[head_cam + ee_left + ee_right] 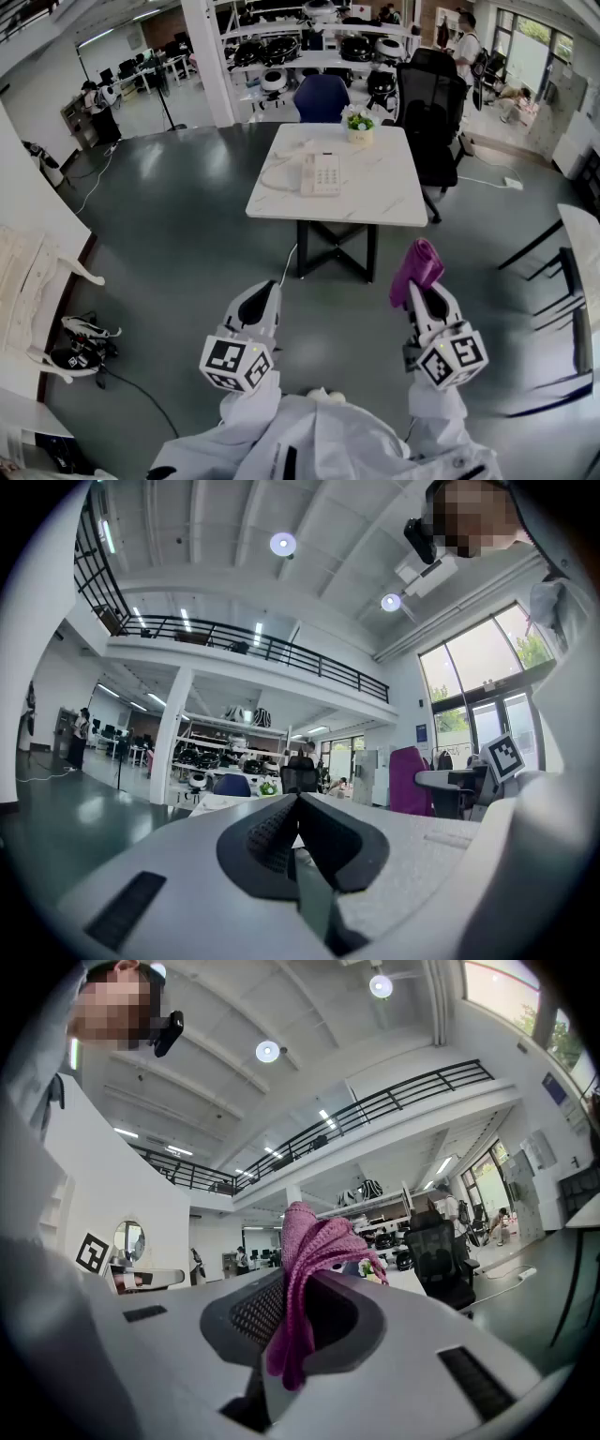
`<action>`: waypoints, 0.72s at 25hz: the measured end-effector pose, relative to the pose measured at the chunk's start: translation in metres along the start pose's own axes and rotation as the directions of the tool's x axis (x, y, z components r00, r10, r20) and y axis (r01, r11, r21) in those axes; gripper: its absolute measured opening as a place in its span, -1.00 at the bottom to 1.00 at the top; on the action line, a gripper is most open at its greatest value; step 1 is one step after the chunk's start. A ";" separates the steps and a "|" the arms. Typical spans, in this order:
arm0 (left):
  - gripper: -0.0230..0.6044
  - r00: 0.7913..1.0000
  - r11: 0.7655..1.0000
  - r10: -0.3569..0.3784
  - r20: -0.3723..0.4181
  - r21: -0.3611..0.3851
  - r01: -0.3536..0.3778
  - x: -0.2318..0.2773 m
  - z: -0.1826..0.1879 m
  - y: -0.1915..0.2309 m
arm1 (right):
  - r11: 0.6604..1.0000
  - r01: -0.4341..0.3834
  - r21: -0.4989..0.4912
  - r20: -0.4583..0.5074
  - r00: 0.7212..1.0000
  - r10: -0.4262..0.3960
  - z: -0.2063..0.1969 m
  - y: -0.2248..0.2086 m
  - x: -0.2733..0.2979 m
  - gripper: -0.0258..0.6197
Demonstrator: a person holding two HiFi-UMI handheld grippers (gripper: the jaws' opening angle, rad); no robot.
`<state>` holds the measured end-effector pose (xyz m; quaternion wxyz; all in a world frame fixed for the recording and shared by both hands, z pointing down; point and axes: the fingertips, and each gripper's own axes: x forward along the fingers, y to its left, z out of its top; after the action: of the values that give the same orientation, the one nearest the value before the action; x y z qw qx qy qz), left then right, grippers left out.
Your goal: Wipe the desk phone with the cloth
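Right tongs [427, 298] clamp the cloth [418, 267] ready for wiping; left tongs [265, 295] pinched empty; desk phone [321, 173] sits far off.

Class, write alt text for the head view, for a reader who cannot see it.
Seen from above, the person's right claw holds a purple cloth while the left claw is shut and empty; ahead stands a white table bearing a desk phone and a small potted plant.
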<state>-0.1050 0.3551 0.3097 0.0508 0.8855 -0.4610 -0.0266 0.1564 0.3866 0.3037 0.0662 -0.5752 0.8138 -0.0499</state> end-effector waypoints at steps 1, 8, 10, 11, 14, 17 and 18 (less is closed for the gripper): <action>-0.93 1.000 1.000 0.000 0.001 0.003 0.000 0.001 0.000 -0.001 | 1.000 0.004 -0.004 -0.001 1.000 -0.004 0.000 -0.003 -0.001 -0.80; -0.93 1.000 1.000 -0.005 -0.002 0.011 0.005 0.005 -0.004 -0.003 | 1.000 0.021 -0.023 0.000 1.000 -0.021 -0.001 -0.011 -0.004 -0.80; -0.93 1.000 1.000 -0.004 0.000 0.012 0.004 0.005 -0.003 -0.003 | 1.000 0.020 -0.023 -0.002 1.000 -0.020 -0.002 -0.011 -0.005 -0.80; -0.93 1.000 1.000 -0.002 0.002 0.013 0.002 0.005 -0.002 -0.003 | 1.000 0.020 -0.023 -0.003 1.000 -0.020 -0.002 -0.011 -0.006 -0.80; -0.94 1.000 1.000 0.011 0.005 0.014 -0.011 0.007 -0.002 -0.002 | 1.000 0.020 -0.019 -0.005 1.000 -0.020 -0.004 -0.017 -0.007 -0.80; -0.94 1.000 1.000 0.021 0.007 0.017 -0.021 0.010 -0.003 -0.004 | 1.000 0.015 -0.011 -0.003 1.000 -0.015 -0.006 -0.024 -0.007 -0.80; -0.93 1.000 1.000 0.022 0.007 0.017 -0.023 0.011 -0.003 -0.005 | 1.000 0.013 -0.009 -0.004 1.000 -0.013 -0.006 -0.026 -0.007 -0.80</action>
<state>-0.0948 0.3493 0.3126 0.0421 0.8806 -0.4713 -0.0252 0.1820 0.3841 0.3145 0.0614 -0.5805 0.8105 -0.0477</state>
